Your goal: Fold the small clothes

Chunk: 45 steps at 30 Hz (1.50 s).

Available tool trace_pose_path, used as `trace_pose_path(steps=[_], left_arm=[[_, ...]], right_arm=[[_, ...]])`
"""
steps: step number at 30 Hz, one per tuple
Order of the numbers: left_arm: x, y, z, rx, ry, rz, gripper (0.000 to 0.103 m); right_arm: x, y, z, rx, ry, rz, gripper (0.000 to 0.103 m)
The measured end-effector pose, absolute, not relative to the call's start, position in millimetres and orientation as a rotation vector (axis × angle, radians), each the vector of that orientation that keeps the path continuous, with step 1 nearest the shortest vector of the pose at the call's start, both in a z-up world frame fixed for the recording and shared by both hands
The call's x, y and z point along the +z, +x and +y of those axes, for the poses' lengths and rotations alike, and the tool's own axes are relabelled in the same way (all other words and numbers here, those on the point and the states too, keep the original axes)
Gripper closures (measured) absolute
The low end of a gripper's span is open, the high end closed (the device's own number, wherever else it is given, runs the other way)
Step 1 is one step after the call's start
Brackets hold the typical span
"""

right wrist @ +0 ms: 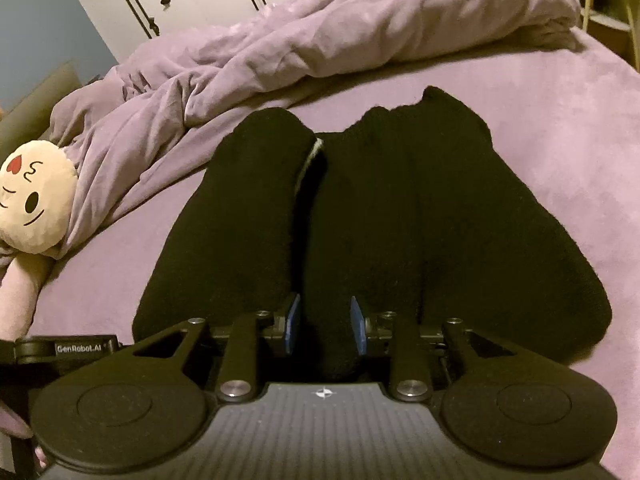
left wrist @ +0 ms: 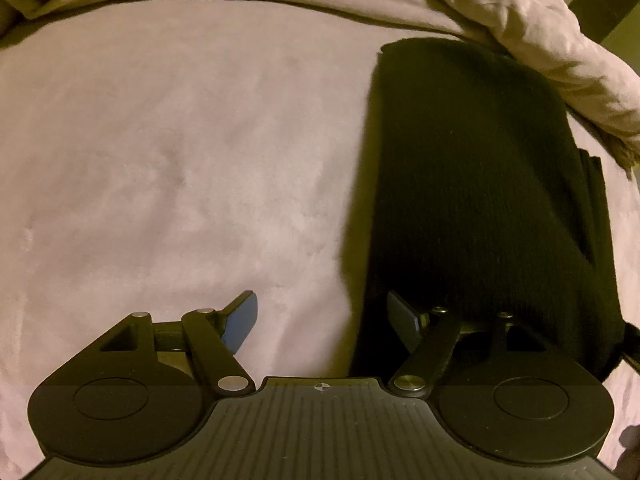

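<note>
Lying flat on the lilac bedsheet (left wrist: 160,160) — black garment (left wrist: 472,200), folded, right of the left gripper (left wrist: 324,320) | left gripper: fingers spread wide, grasping nothing | right gripper (right wrist: 325,324): blue pads (right wrist: 357,324) either side of a garment ridge — cannot tell if clenched | far: rumpled duvet (right wrist: 320,32), plush toy (right wrist: 36,196) far left.

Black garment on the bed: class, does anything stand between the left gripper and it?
Nothing visible does. The left gripper hangs with its jaws open at the near left edge of the black garment, with only bare purple sheet beside it. The rumpled blanket lies beyond the garment's far end.
</note>
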<state>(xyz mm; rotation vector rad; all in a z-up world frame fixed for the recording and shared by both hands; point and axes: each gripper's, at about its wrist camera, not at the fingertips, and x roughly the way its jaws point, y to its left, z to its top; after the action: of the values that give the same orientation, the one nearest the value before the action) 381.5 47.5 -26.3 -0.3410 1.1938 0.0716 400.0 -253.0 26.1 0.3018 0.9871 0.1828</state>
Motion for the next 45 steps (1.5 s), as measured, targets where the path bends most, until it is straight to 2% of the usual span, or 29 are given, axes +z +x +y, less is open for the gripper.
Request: trace_pose_path(steps=[11, 22, 25, 27, 32, 34, 35, 36, 38, 41, 45], left_arm=[[-31.7, 373.7, 55.2, 0.072, -0.309, 1.241, 0.025], [-23.9, 388.5, 59.5, 0.088, -0.3, 1.204, 0.023], [-25.7, 399.0, 57.8, 0.076, -0.295, 1.205, 0.021], [-28.0, 405.0, 55.2, 0.061, -0.301, 1.214, 0.021], [-29.3, 413.9, 48.3, 0.051, -0.247, 1.236, 0.021], [-28.1, 415.4, 47.8, 0.047, -0.238, 1.241, 0.021], [-28.6, 416.0, 48.1, 0.044, -0.236, 1.243, 0.021], [-29.9, 415.9, 48.9, 0.042, -0.239, 1.244, 0.021], [-30.2, 416.7, 51.5, 0.043, -0.262, 1.255, 0.021], [-14.5, 419.0, 54.4, 0.032, -0.297, 1.233, 0.021], [13.4, 424.3, 45.4, -0.067, -0.371, 1.144, 0.009]], right_arm=[[25.1, 385.4, -241.8, 0.214, 0.082, 1.023, 0.071], [45.6, 409.6, -252.5, 0.207, 0.288, 0.942, 0.067], [33.2, 425.1, -245.1, 0.269, 0.345, 0.99, 0.06], [17.9, 436.2, -242.9, 0.3, 0.395, 1.046, 0.051], [-9.9, 458.6, -245.3, 0.366, 0.606, 1.095, 0.049], [-11.2, 466.7, -240.7, 0.391, 0.62, 1.11, 0.05], [-11.8, 469.9, -239.0, 0.405, 0.628, 1.116, 0.058], [-12.7, 472.5, -236.6, 0.414, 0.628, 1.122, 0.081], [-10.5, 475.2, -229.8, 0.39, 0.565, 1.117, 0.085], [18.9, 468.0, -205.8, 0.391, 0.234, 1.029, 0.087], [63.0, 445.5, -199.0, 0.323, -0.12, 0.822, 0.087]])
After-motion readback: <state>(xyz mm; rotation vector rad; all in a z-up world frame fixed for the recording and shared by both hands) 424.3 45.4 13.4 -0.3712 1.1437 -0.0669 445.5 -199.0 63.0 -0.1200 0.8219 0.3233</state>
